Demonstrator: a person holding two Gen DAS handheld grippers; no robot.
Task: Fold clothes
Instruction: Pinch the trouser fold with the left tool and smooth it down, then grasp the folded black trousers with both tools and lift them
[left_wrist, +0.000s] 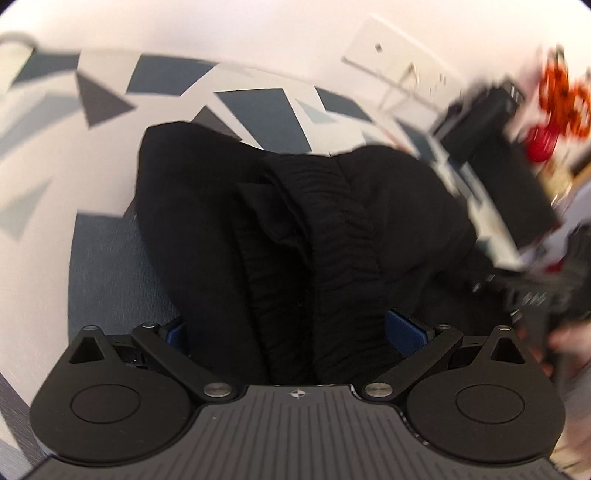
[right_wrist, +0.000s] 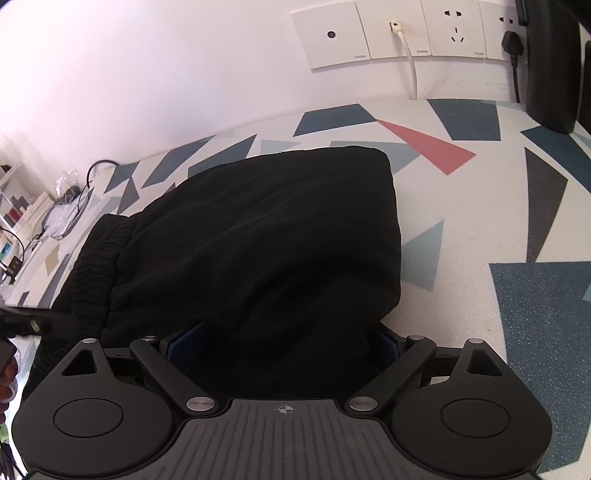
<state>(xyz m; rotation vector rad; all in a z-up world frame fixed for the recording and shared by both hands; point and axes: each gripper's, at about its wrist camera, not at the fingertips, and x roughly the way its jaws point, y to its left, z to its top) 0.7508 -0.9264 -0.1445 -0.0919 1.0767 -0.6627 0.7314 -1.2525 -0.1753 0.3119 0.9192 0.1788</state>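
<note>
My left gripper (left_wrist: 291, 332) and right gripper (right_wrist: 284, 341) both stand wide, gripping nothing, straddling the folded black ribbed-waistband fabric garment (right_wrist: 258, 236) on the geometric-patterned mat (right_wrist: 480, 221). I judge a fold just released; next, I'd regrip an edge.

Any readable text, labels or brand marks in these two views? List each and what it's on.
Nothing reads cleanly.
Small grey brand marks on the wall socket plates in the right wrist view: too small to read.
Socket plates in the left wrist view: blurred, no text legible.
Black garment, patterned mat and both tongs bodies: no lettering, only a crosshair mark.
</note>
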